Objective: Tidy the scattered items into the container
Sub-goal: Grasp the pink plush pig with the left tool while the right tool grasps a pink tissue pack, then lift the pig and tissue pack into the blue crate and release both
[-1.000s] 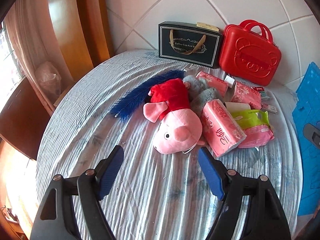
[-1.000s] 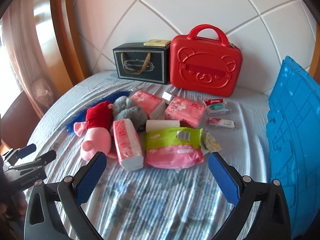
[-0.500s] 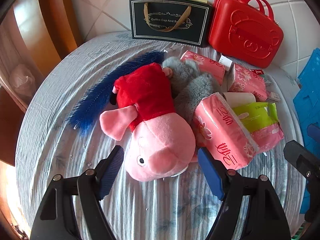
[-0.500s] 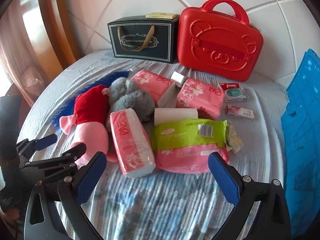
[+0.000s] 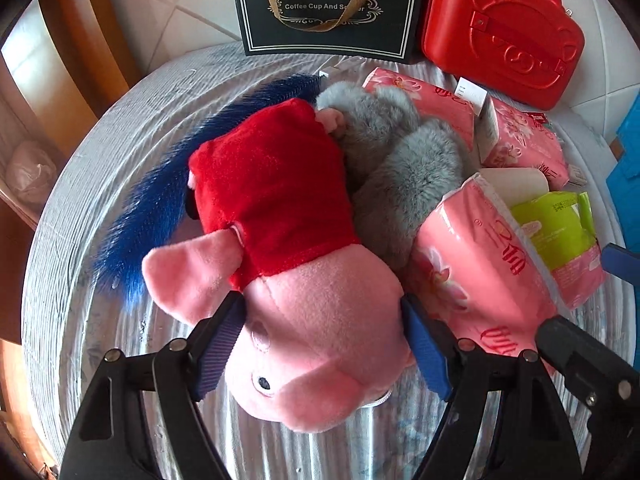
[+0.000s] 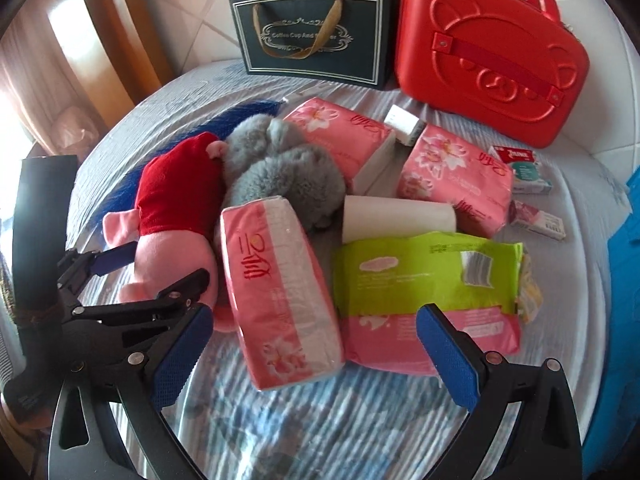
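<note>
A pink pig plush in a red shirt point(image 5: 304, 312) lies on the striped bed. My left gripper point(image 5: 322, 344) is open, its jaws on either side of the pig's head; it also shows in the right wrist view point(image 6: 154, 268). My right gripper point(image 6: 312, 360) is open and empty, just in front of a pink tissue pack point(image 6: 276, 288) and a green-and-pink pad pack point(image 6: 428, 292). A grey plush point(image 6: 280, 172), a blue feather duster point(image 5: 160, 204), more pink tissue packs point(image 6: 456, 180) and a white roll point(image 6: 396, 216) lie around. A blue container point(image 6: 624, 280) shows at the right edge.
A red bear suitcase point(image 6: 488, 52) and a black gift box point(image 6: 316, 36) stand against the white padded headboard. Small tissue packets point(image 6: 524, 168) lie at the right. A wooden frame and curtain point(image 6: 60, 60) are on the left, past the bed's edge.
My left gripper has moved forward and down until its open jaws straddle the pig's head. My right gripper has moved closer to the tissue and pad packs.
</note>
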